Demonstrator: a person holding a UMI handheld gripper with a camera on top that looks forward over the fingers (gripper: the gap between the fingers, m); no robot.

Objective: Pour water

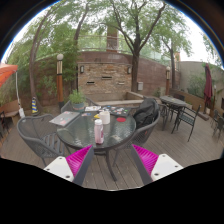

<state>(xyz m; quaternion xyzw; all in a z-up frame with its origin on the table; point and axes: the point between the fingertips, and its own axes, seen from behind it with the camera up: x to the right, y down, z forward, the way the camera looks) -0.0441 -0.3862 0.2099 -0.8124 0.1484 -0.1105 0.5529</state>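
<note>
We see the gripper (113, 160) open, empty; round glass patio table (75, 134) ahead, bottle (99, 130) on it small, label unreadable.

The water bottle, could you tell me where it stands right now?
In the gripper view the bottle stands on the round glass table, beyond the open tongs, slightly left of their midline.

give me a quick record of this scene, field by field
setting: outdoor patio with trees and a brick wall behind
table: round glass-topped patio table, beyond the claw
on table: a small pale bottle and a white cup close together; exact contents unclear
seating: dark metal chairs around the table
claw: claw open, magenta pads apart, holding nothing
task state: pouring not yet begun
</note>
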